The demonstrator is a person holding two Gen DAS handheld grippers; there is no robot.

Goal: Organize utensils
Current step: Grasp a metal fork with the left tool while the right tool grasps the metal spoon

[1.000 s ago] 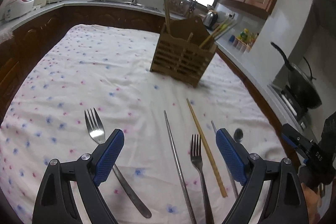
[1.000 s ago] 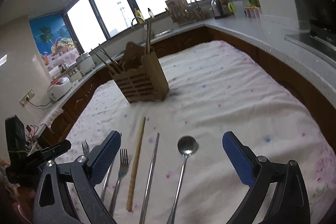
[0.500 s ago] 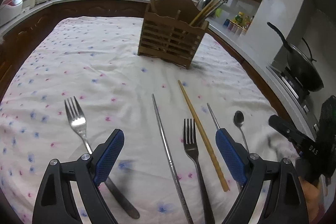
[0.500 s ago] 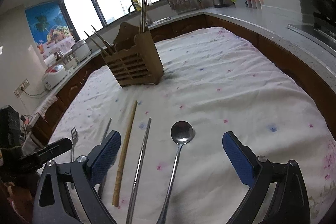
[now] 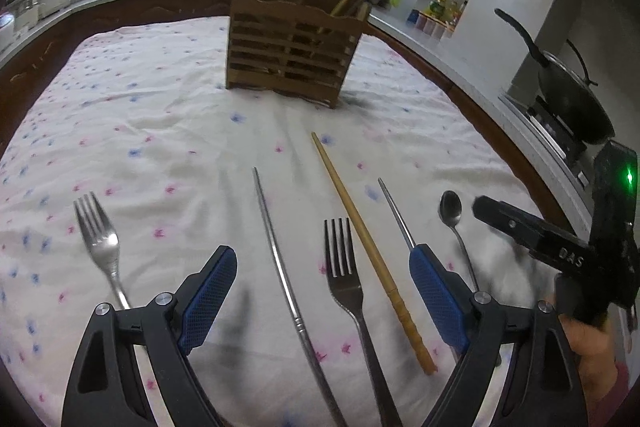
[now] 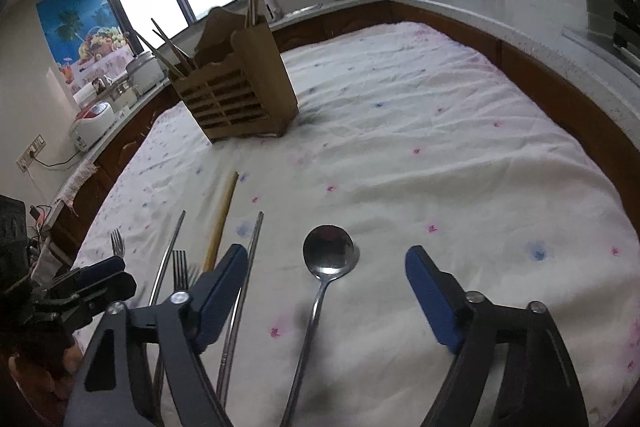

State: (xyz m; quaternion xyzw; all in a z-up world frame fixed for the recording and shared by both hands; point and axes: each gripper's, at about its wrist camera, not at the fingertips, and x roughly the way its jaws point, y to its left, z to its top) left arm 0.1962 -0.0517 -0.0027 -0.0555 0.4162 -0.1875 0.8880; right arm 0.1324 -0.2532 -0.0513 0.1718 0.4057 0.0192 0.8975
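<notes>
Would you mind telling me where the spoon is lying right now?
The spoon lies on the tablecloth, between the open right gripper's fingers in the right wrist view, just right of a metal chopstick.

Surface: table under a white cloth dotted with pink and blue flowers.
12 o'clock: slatted wooden utensil holder.
Near edge, 9 to 3 o'clock: steel fork, thin metal chopstick, second steel fork, wooden chopstick, another metal chopstick, steel spoon.
</notes>
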